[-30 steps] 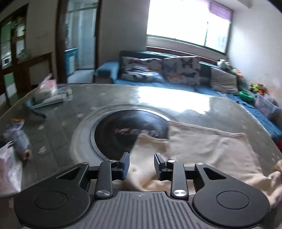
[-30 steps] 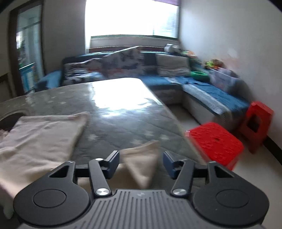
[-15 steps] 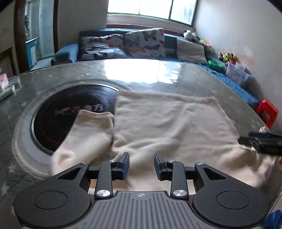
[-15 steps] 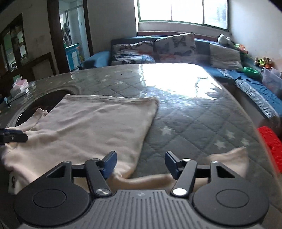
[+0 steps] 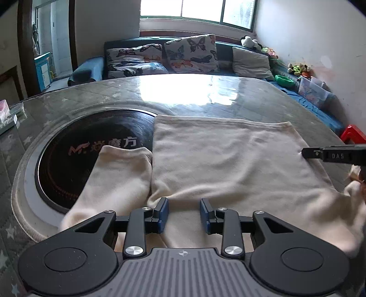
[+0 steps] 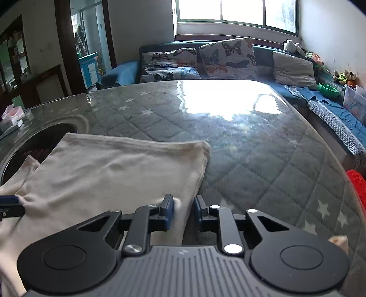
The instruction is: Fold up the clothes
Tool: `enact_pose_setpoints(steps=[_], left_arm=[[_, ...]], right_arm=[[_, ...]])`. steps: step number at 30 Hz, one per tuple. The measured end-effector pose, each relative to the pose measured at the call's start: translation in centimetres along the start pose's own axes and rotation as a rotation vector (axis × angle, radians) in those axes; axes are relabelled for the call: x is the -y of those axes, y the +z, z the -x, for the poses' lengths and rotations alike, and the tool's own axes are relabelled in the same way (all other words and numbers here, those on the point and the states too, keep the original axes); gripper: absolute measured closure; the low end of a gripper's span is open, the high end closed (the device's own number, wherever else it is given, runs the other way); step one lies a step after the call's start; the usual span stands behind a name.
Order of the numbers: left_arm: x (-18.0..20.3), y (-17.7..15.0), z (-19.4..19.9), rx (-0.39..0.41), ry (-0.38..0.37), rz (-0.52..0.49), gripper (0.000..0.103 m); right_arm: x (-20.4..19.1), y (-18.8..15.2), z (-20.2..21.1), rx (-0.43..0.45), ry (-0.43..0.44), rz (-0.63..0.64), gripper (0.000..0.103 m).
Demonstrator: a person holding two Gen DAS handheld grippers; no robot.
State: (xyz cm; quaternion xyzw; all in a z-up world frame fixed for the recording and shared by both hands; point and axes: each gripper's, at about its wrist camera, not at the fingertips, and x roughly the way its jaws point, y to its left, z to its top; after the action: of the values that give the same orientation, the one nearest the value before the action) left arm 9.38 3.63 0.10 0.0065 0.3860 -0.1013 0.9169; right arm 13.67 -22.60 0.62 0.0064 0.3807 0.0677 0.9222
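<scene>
You're still near the start of this fold, by the look of it: the cream shirt (image 5: 228, 160) lies spread flat on the quilted table (image 6: 251, 148), body smooth, far hem straight, and nothing has been doubled over yet. The left sleeve (image 5: 119, 173) sticks out over the dark round plate (image 5: 68, 148) sunk in the tabletop, and the other sleeve end droops off the near right edge, so both sleeves and the body folds are all left to do. Your right gripper (image 6: 183, 211) is closing on the shirt's right side edge just now; a ridge of cloth sits between the blue pads, though I'd say the pinch isn't fully pressed home yet. Your left gripper (image 5: 184, 213) sits partly spread over the near edge by the armpit, with cloth under the gap but nothing pinched as far as I can see. Around you, the table beyond the shirt is bare and glary from the window (image 6: 235, 11), so there's room to work. There's a tissue box (image 6: 11, 114) at the far left, well apart, a sofa (image 5: 160, 66) with butterfly cushions behind, and a red stool (image 5: 352, 134) off the right edge. The only real snag I'd guess at is that sleeve lying across the plate's rim.
</scene>
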Motion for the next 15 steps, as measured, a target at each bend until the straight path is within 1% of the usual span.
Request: enact_pose_setpoints(steps=[1, 4, 6, 15], left_arm=[[-0.1, 0.1, -0.2, 0.001, 0.005, 0.000, 0.070], [-0.3, 0.6, -0.9, 0.002, 0.013, 0.010, 0.069], [-0.7, 1.0, -1.4, 0.003, 0.013, 0.023, 0.068], [-1.2, 2.9, -3.4, 0.012, 0.070, 0.014, 0.069]], right_arm=[[0.0, 0.3, -0.3, 0.001, 0.000, -0.001, 0.090], [-0.3, 1.2, -1.4, 0.007, -0.004, 0.003, 0.091], [-0.4, 1.8, -2.2, 0.009, -0.009, 0.009, 0.091], [-1.2, 4.6, -5.4, 0.006, -0.022, 0.034, 0.090]])
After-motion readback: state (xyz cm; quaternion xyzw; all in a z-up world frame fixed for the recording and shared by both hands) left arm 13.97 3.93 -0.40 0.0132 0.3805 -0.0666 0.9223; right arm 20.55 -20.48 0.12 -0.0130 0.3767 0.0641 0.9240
